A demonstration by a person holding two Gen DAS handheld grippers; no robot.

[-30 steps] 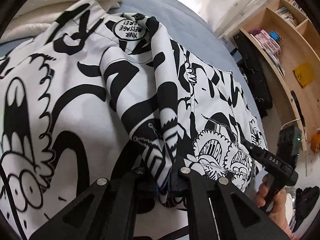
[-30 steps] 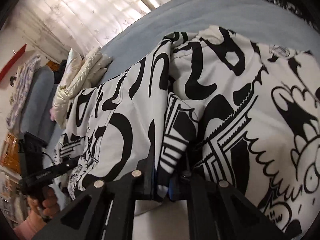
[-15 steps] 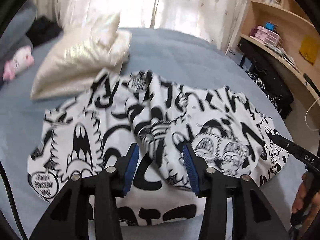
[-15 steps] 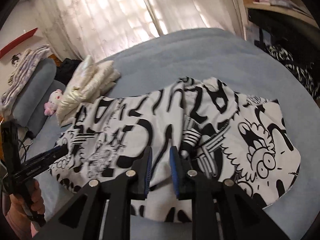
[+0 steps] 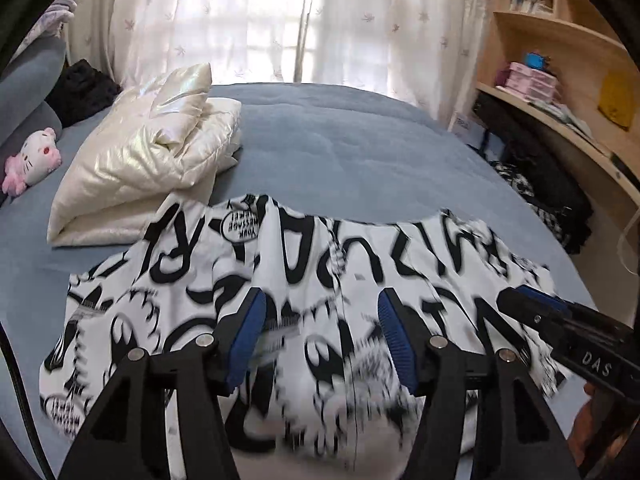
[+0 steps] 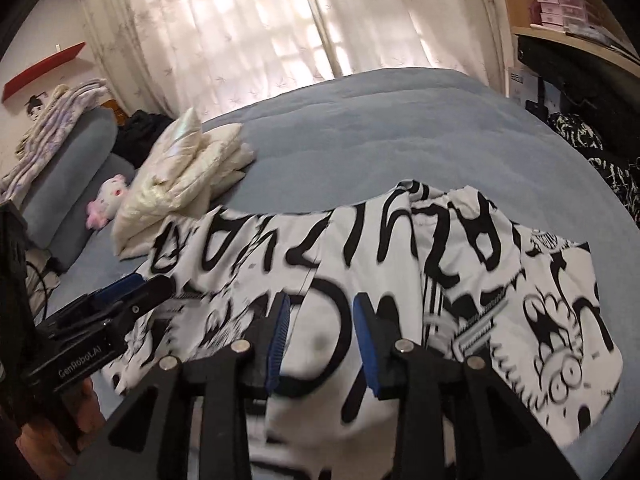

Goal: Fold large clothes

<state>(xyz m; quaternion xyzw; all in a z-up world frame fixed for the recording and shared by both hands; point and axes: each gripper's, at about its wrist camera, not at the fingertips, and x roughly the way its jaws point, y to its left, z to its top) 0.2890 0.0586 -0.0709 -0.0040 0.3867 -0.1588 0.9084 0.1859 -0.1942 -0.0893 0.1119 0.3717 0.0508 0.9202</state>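
Seemingly above garment point(image 5: 304, 264), hand-held grippers point(image 5: 322, 340) opening.

Beyond the black-and-white printed garment point(image 5: 304, 280) the blue bed point(image 5: 340, 148) lies bare up to the curtain point(image 5: 248, 20), leaving wide room for a tool to pass on the far and right side. On the left a folded cream padded jacket point(image 5: 152, 152) touches the garment's far-left corner and blocks that side, with a pink plush toy point(image 5: 34, 158) and a grey cushion point(image 6: 68, 168) farther left. Along the bed's right edge dark clothes point(image 5: 548, 196) and a wooden shelf unit point(image 5: 560, 60) close the way.
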